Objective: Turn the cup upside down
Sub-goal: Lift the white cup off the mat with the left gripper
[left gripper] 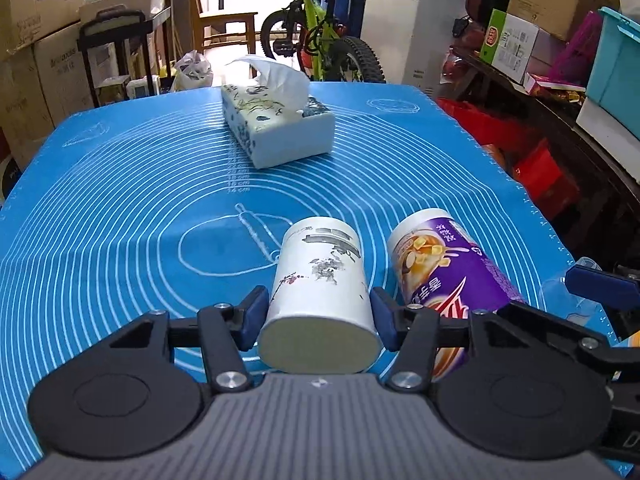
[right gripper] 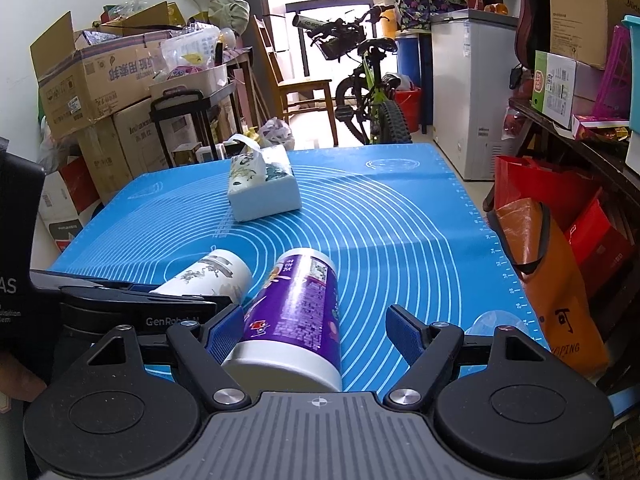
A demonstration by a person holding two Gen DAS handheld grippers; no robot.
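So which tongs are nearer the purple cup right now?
Right. The right tongs straddle the purple cup, pad touching one side, other side gapped. The left tongs sit beside it, clamped on the white cup.

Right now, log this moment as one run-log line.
left gripper: shut on white cup, tilted | right gripper: open around purple cup | tissue box: behind, on mat

Blue mat (left gripper: 120, 208) carries tissue box (left gripper: 276, 124), purple cup (right gripper: 296, 304).
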